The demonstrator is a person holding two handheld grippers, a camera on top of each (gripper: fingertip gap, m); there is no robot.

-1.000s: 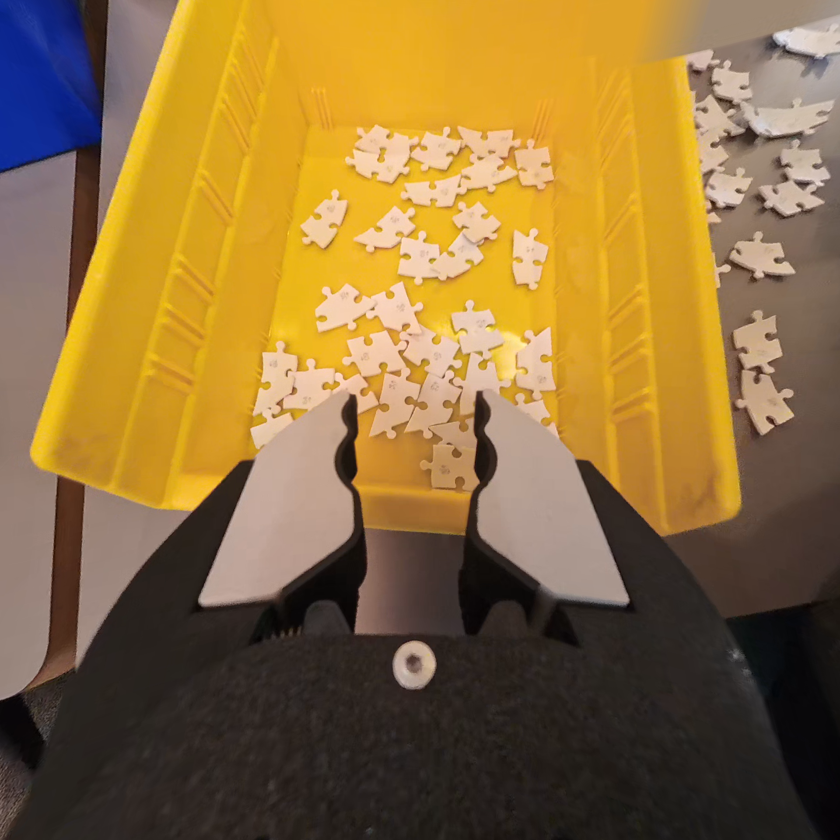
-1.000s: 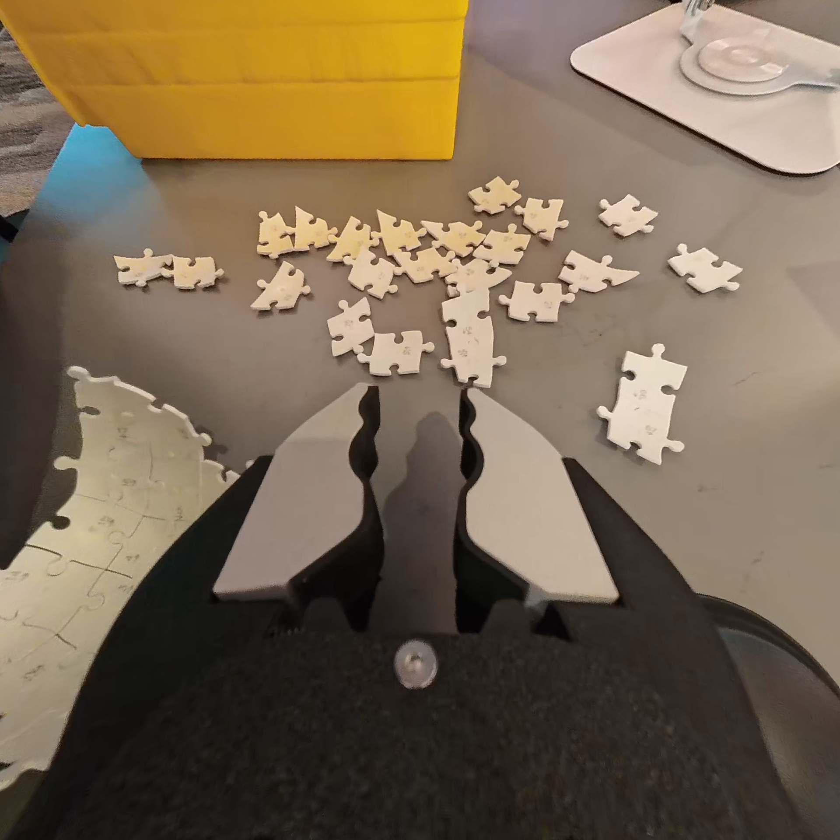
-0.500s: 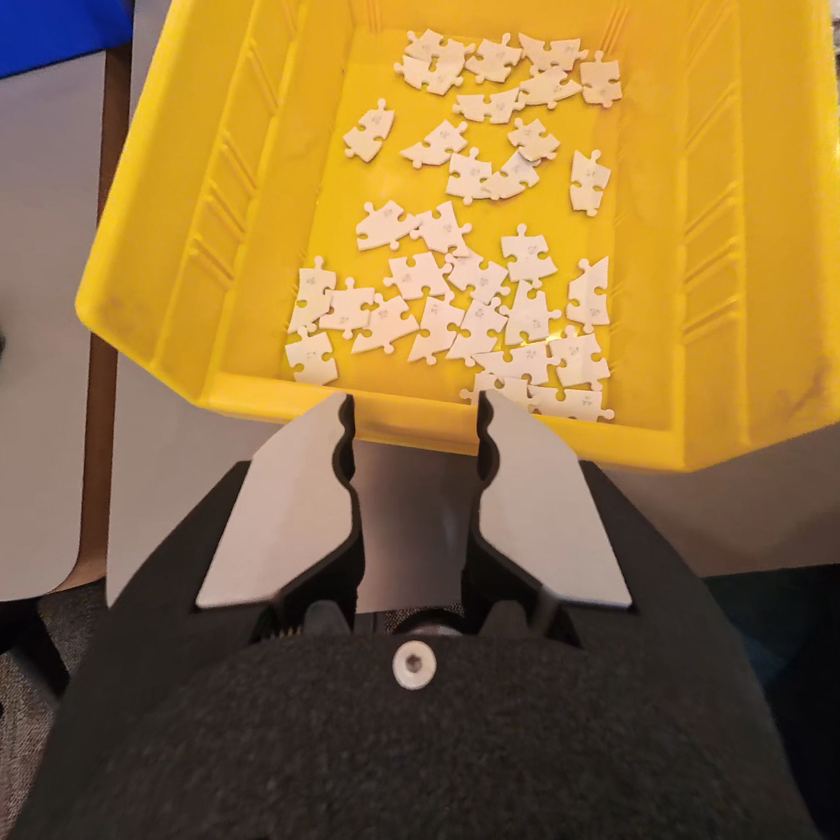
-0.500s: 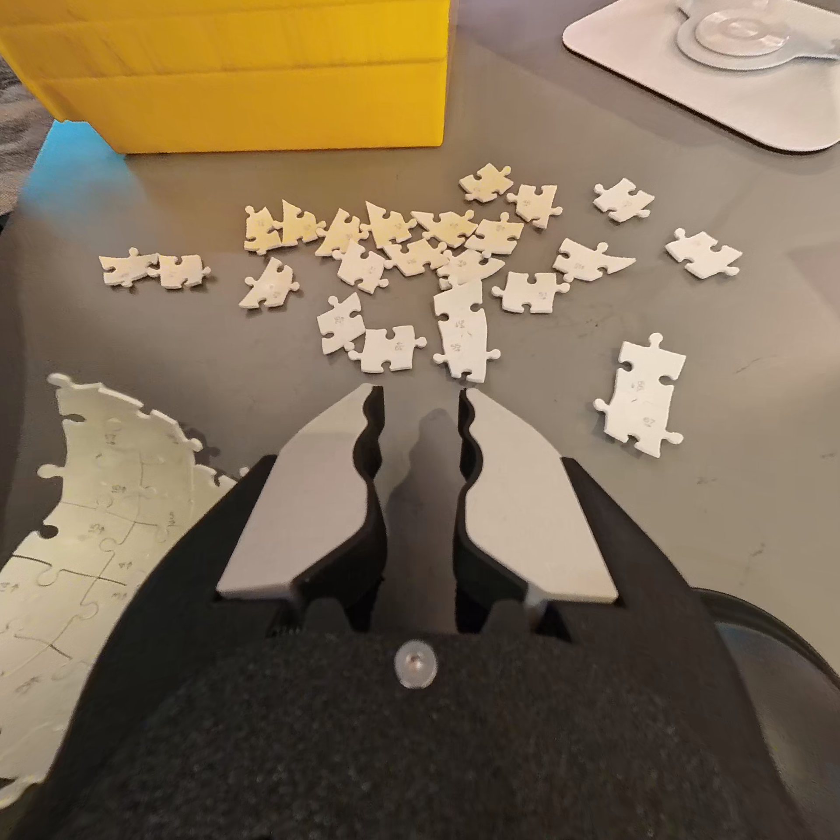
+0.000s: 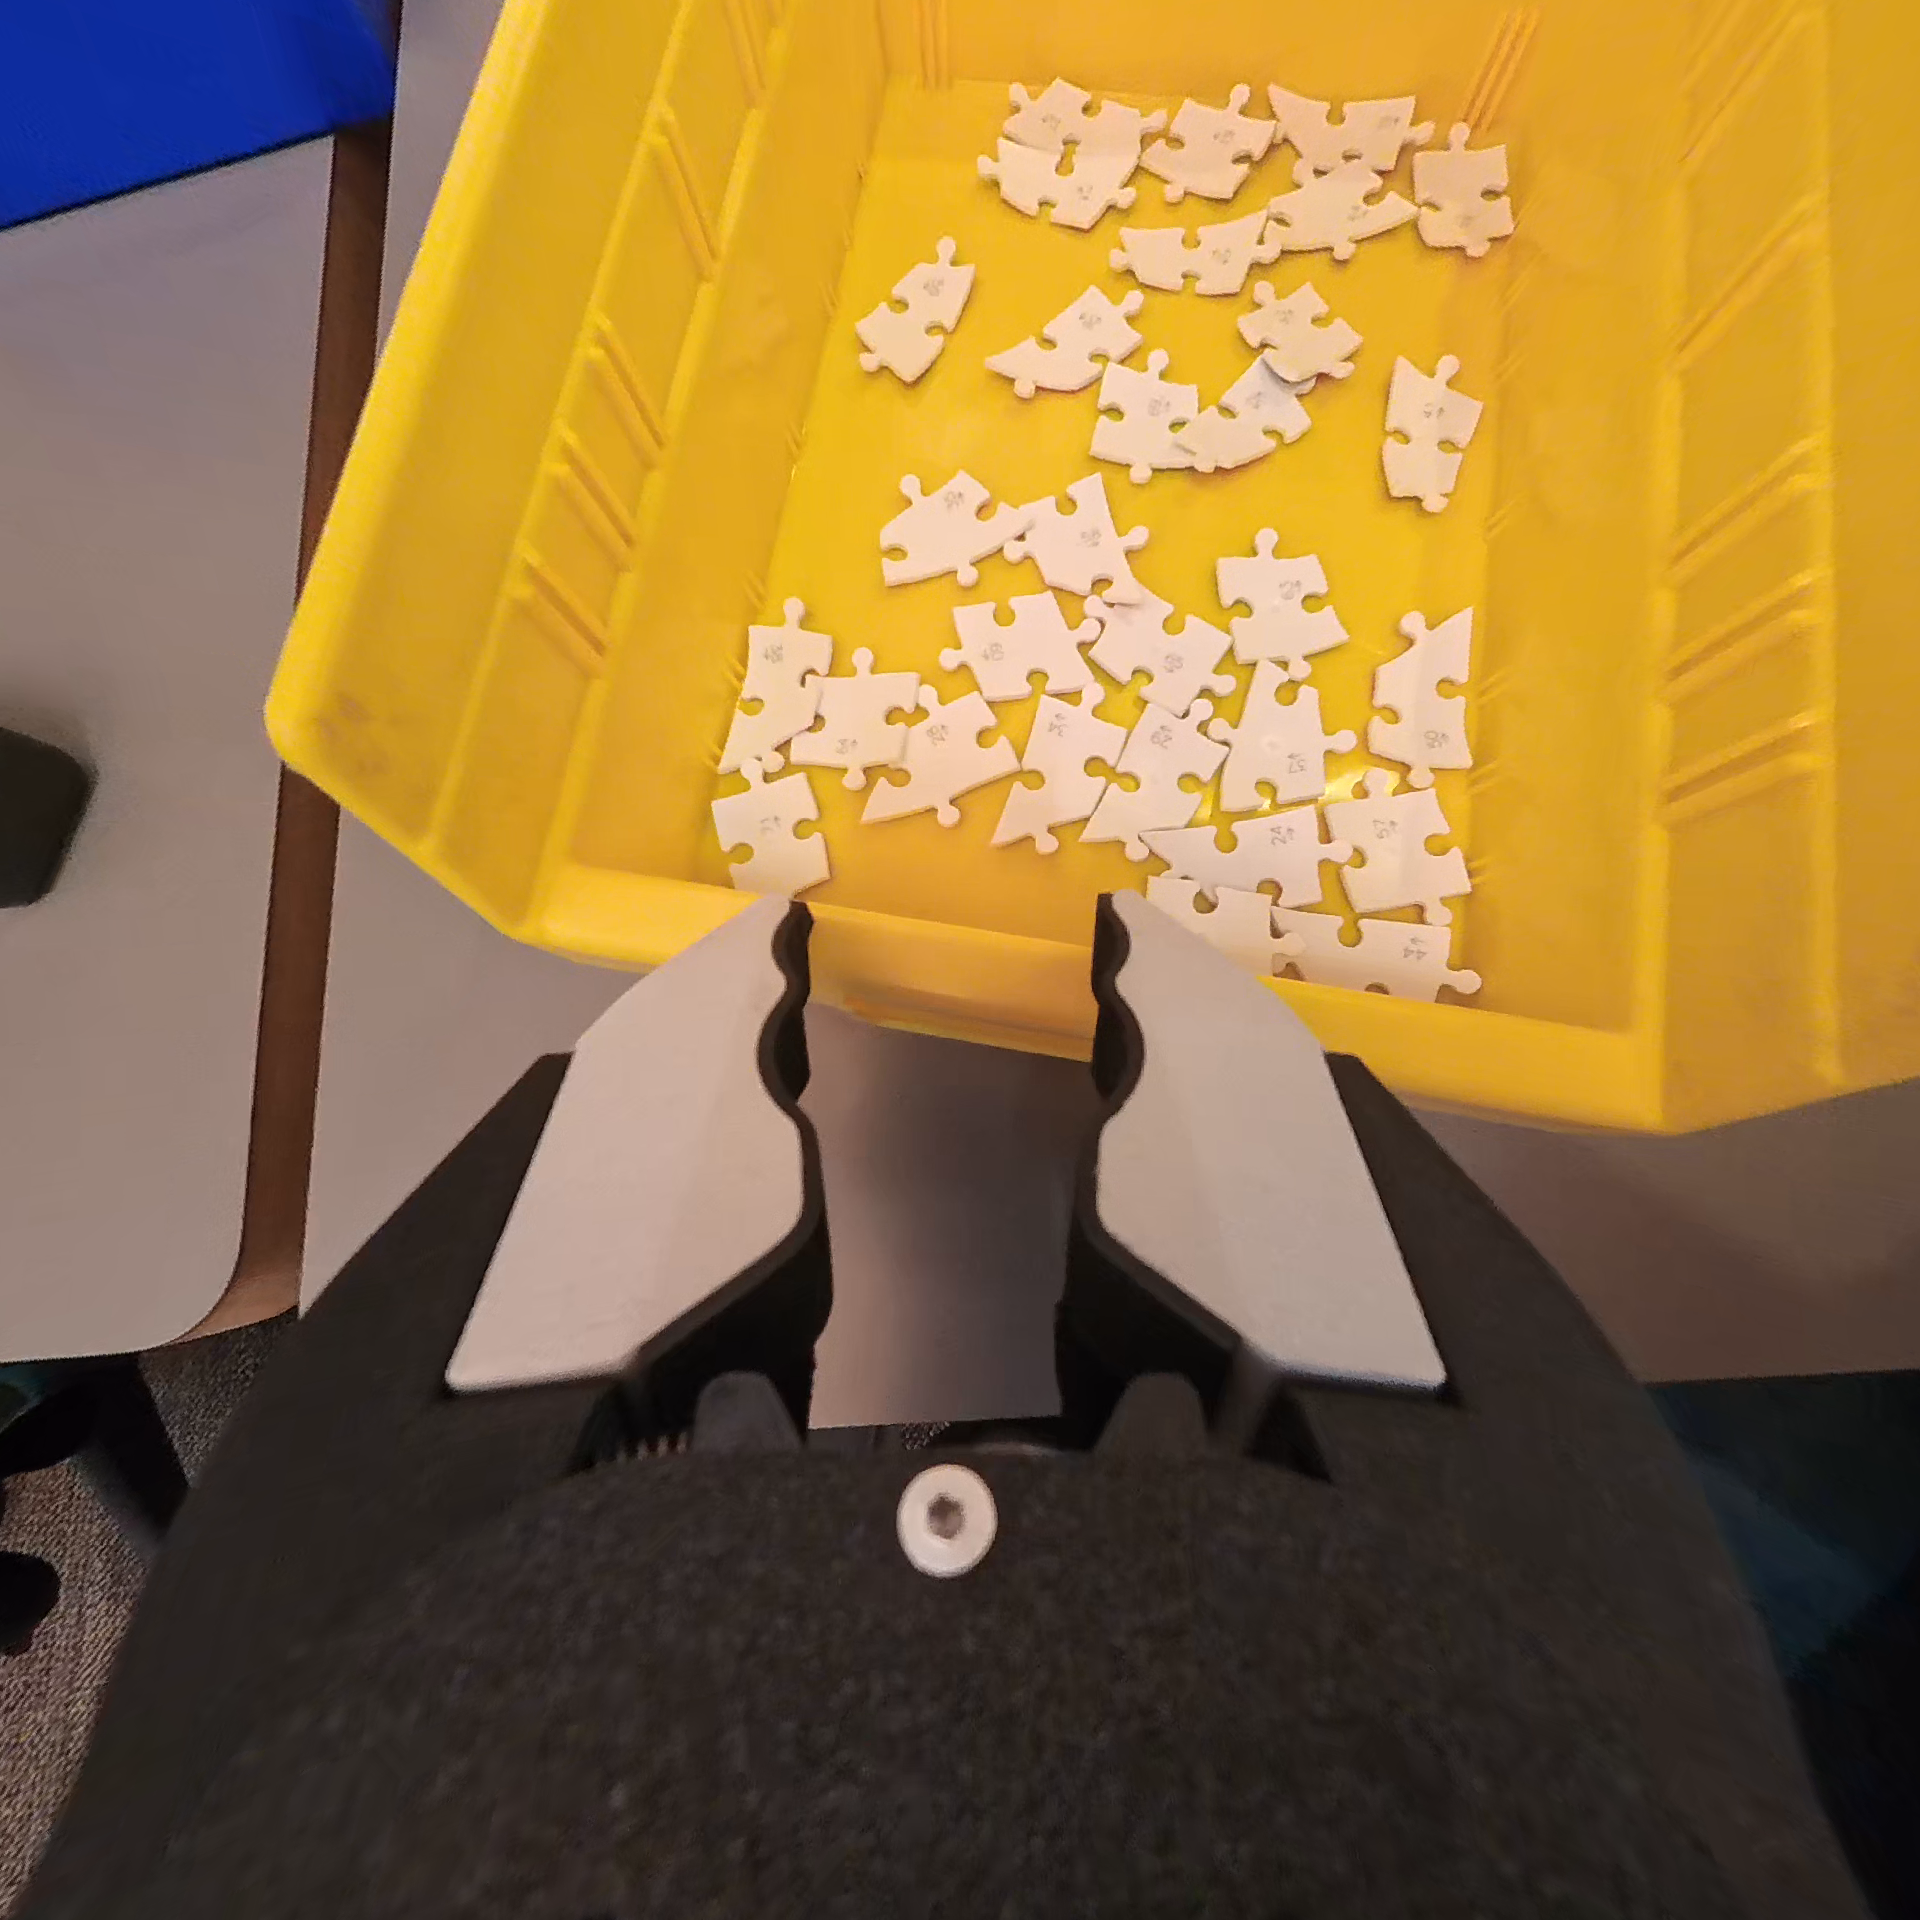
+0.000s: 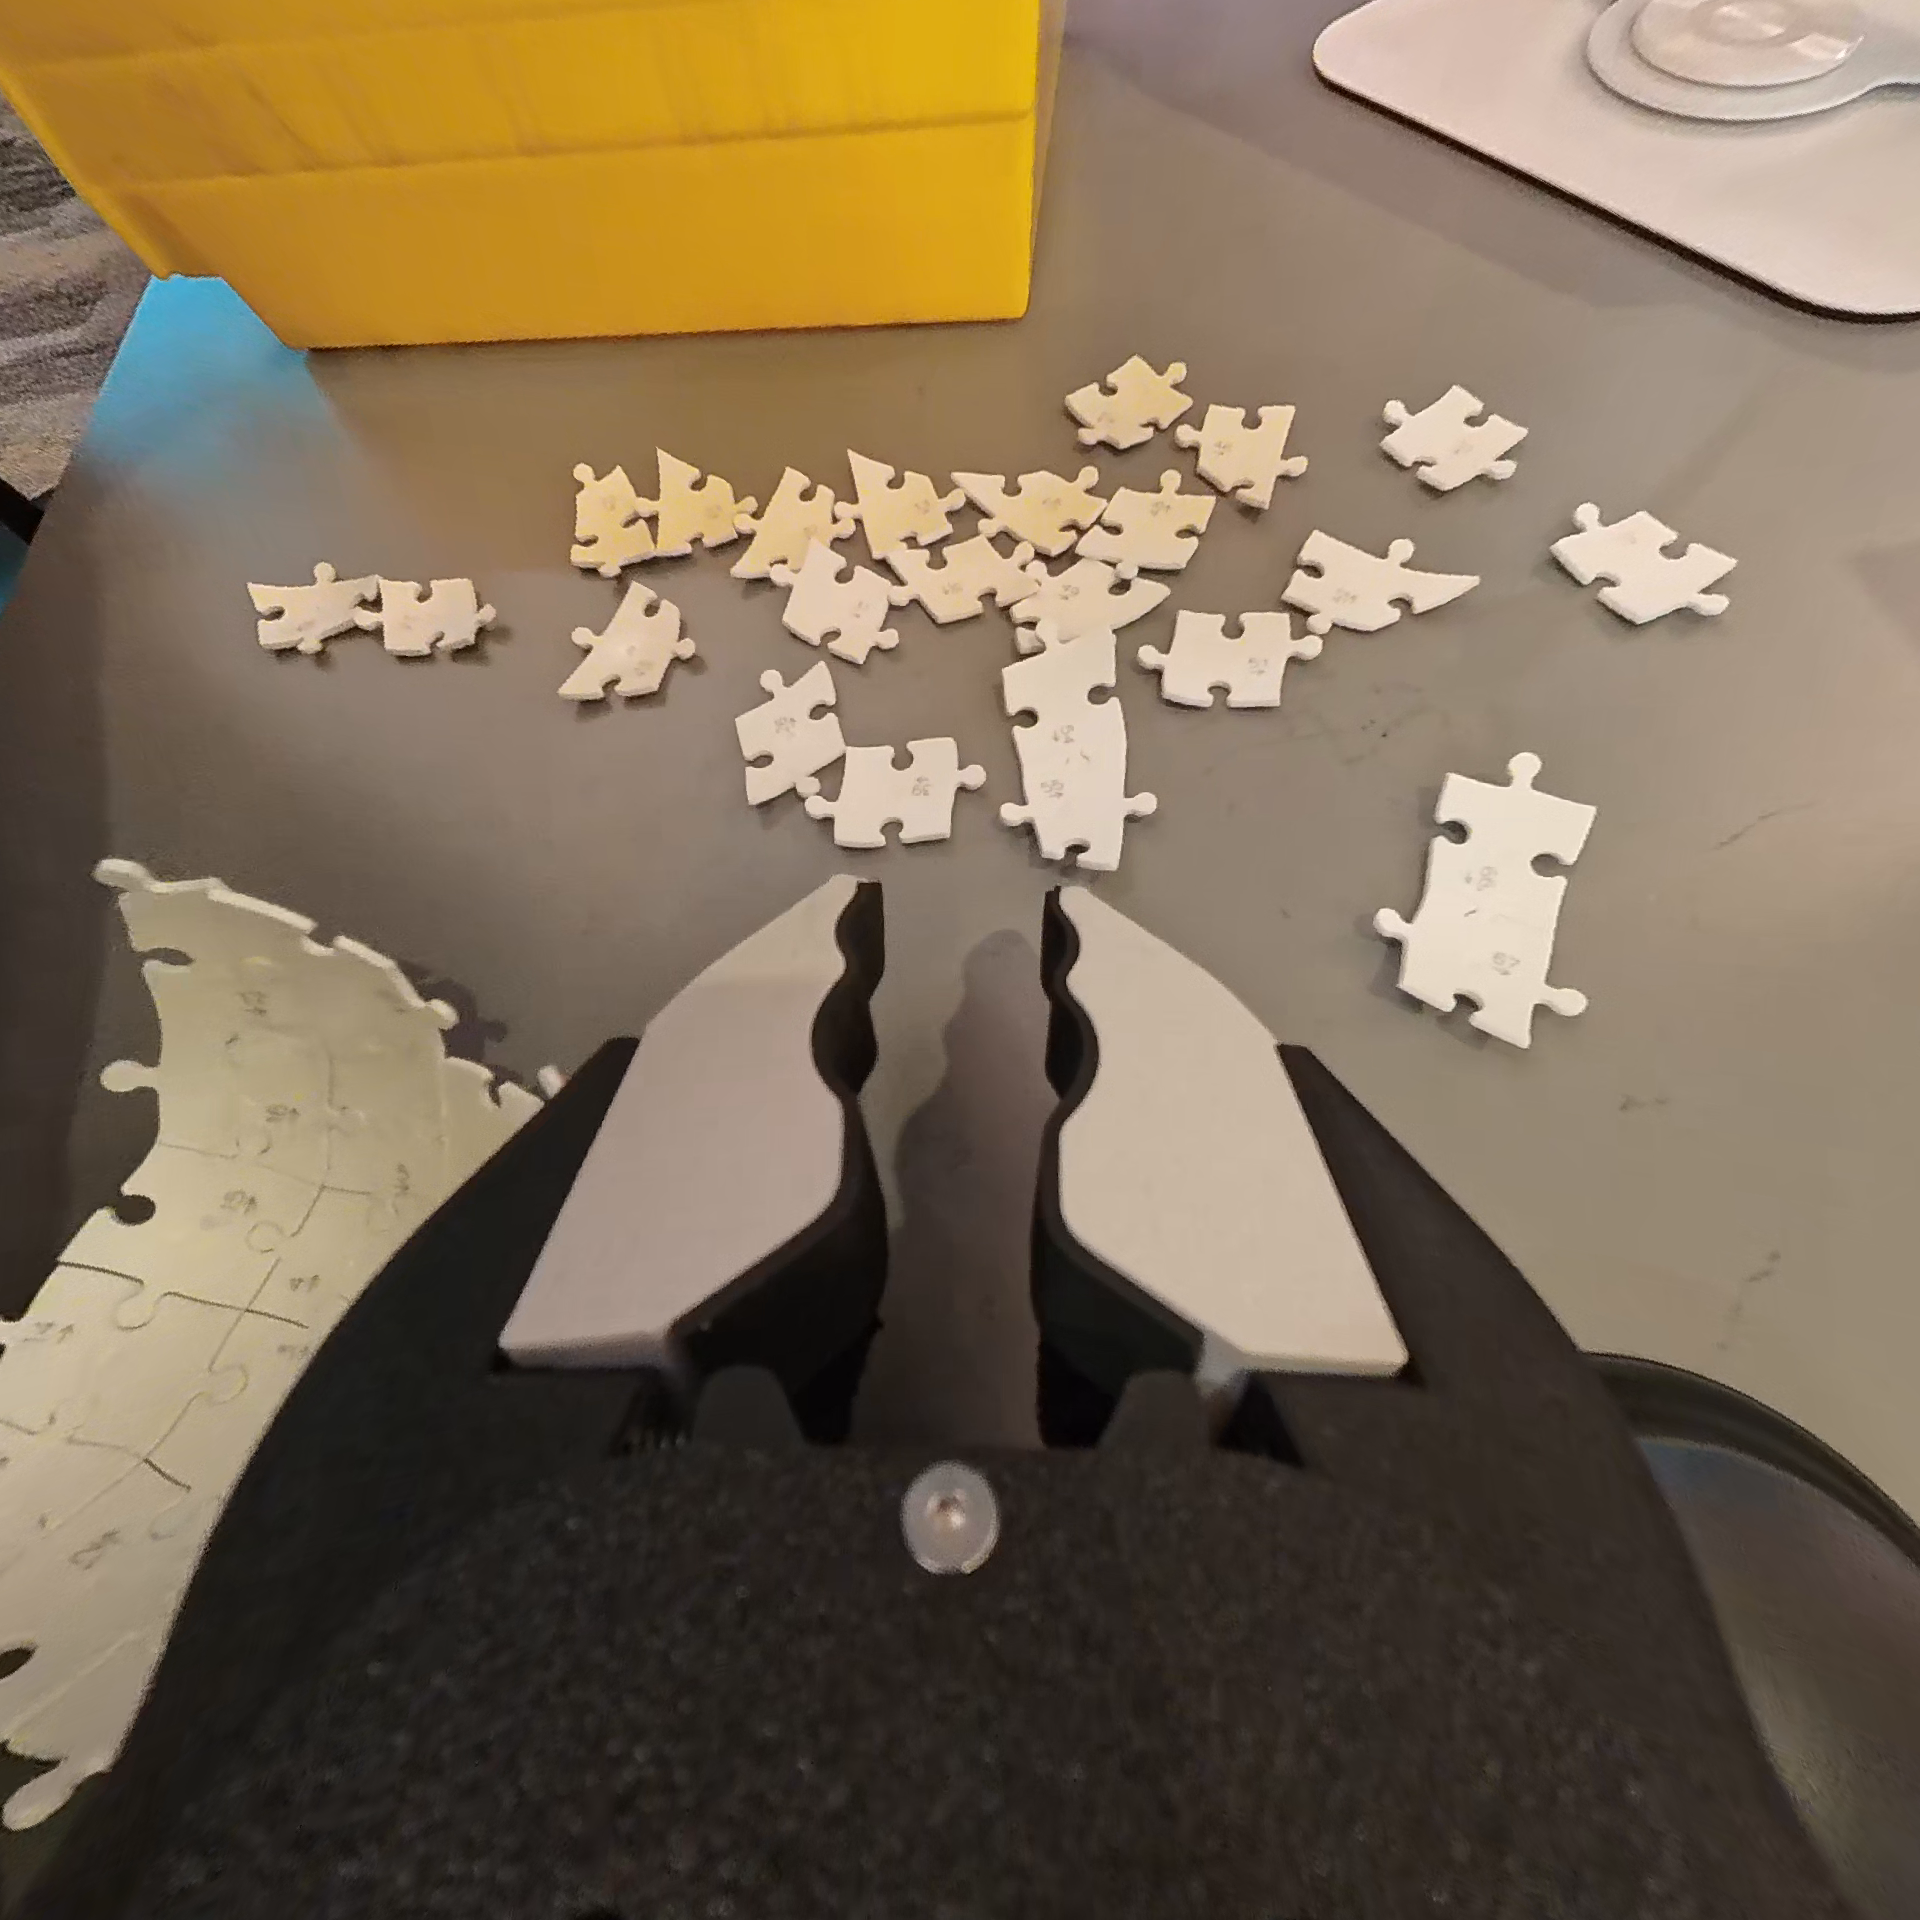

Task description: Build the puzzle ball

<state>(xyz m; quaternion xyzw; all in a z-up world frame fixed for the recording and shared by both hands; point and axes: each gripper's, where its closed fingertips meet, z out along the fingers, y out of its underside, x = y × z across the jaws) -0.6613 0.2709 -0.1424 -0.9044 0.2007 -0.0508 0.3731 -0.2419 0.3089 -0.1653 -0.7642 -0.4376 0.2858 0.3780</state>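
Surface: grey surface [image 6: 1351, 1039] carrying everything; in the left wrist view it looks pale grey, with a brown strip and a blue patch at the far left.
Yellow bin: yellow bin [image 5: 499, 623] with ribbed sloping walls, seen from above in the left wrist view; in the right wrist view its outer wall stands at the far left of the surface.
Pieces in the bin: loose white puzzle pieces [image 5: 1143, 665] scattered over the bin floor, many touching or overlapping, thickest along the near wall.
Left tool: left tool [image 5: 951, 914] spread, nothing between its fingers; its tips sit over the bin's near rim.
Pieces on the surface: scattered pieces [image 6: 935, 561] lie in a loose band between the bin and the right tool, some touching each other.
Joined pairs: one two-piece strip [image 6: 1070, 748] lies just beyond the right tool's tips; another joined pair [image 6: 1486, 904] lies to the right, apart from the rest.
Puzzle ball: curved assembled section [image 6: 187, 1195] of joined pieces at the near left, partly hidden behind the right tool's body.
Right tool: right tool [image 6: 961, 894] spread and holding nothing, above bare surface.
Far right: pale flat mat [image 6: 1558, 166] with a clear round item on it.
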